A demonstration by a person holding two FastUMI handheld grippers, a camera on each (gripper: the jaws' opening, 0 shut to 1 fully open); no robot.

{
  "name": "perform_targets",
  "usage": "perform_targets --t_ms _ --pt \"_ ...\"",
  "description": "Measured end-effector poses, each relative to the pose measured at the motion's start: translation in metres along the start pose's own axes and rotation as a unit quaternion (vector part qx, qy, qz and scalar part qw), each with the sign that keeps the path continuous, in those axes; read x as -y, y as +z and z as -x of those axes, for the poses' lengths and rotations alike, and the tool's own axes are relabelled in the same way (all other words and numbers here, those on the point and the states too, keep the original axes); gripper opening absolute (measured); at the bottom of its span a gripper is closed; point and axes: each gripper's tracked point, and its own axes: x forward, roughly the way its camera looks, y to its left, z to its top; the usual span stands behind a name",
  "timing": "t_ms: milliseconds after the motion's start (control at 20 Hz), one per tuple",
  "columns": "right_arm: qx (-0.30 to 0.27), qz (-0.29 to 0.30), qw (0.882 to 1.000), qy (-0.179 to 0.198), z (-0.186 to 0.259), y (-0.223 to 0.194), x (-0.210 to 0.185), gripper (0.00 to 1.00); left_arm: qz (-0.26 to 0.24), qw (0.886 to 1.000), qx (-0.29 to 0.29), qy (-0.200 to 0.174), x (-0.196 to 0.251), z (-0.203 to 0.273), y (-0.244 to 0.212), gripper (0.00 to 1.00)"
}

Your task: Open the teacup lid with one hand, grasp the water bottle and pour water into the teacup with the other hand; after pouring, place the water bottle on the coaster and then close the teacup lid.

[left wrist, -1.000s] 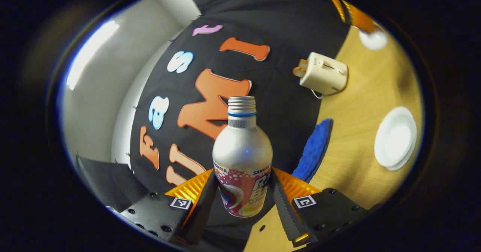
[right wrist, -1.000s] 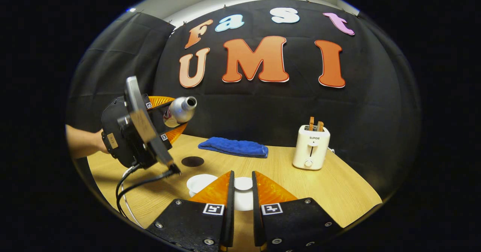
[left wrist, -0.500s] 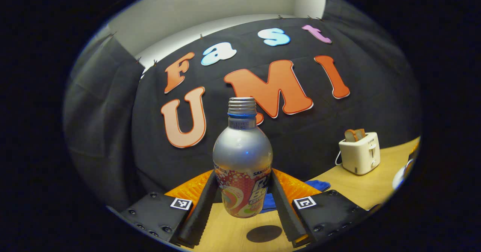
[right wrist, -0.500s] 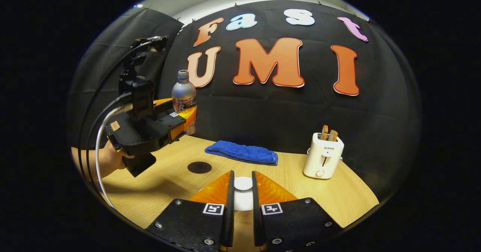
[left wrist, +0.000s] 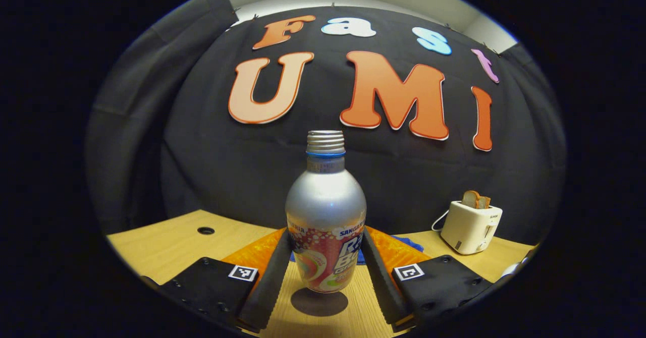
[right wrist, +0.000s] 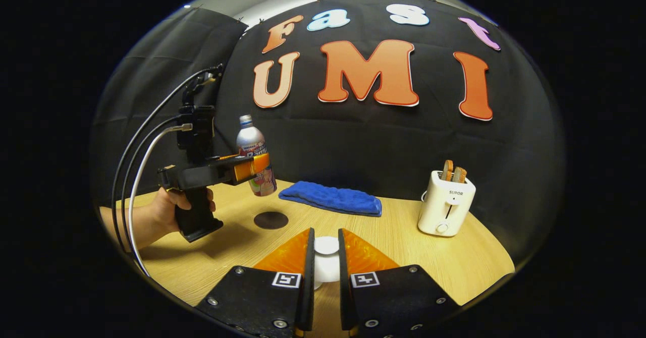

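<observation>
A light wooden table [right wrist: 404, 242] carries a dark round coaster [right wrist: 271, 220] at about ten o'clock from its middle. A folded blue towel [right wrist: 330, 199] lies at twelve, a cream toaster [right wrist: 445, 204] holding two slices at two, and a small hole [left wrist: 206, 230], perhaps a cable port, sits near its far left edge.

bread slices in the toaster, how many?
2. Both stand upright side by side in the slots of the toaster, on the table right of the blue cloth: one slice left, the other right. None lie elsewhere.
</observation>
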Motion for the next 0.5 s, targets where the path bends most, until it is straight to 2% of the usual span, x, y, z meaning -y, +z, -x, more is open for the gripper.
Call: perform_targets --t_ms 50,100,200,250,300,500 --pt "-0.003 0.002 1.0 0.001 -0.001 -0.002 -0.002 0.22 0.011 1.0 -0.02 -0.004 -0.003 -0.001 -0.011 0.79" --pt "-0.005 0.004 1.0 0.002 -0.002 -0.003 -0.004 0.22 0.017 0.999 -0.037 -0.005 -0.007 -0.005 -0.023 0.83" --pt "-0.005 0.005 1.0 0.007 -0.005 -0.005 -0.006 0.22 0.017 0.998 -0.063 -0.006 -0.012 -0.013 -0.044 0.83" --pt "-0.005 0.004 1.0 0.01 -0.006 -0.006 -0.008 0.21 0.017 0.997 -0.073 -0.004 -0.013 -0.015 -0.053 0.87" --pt "-0.006 0.004 1.0 0.012 -0.008 -0.007 -0.009 0.22 0.015 0.997 -0.08 -0.002 -0.015 -0.016 -0.058 0.83" --pt "-0.012 0.003 1.0 0.02 -0.012 -0.013 -0.012 0.22 0.005 0.995 -0.1 -0.004 -0.017 -0.02 -0.073 0.83"
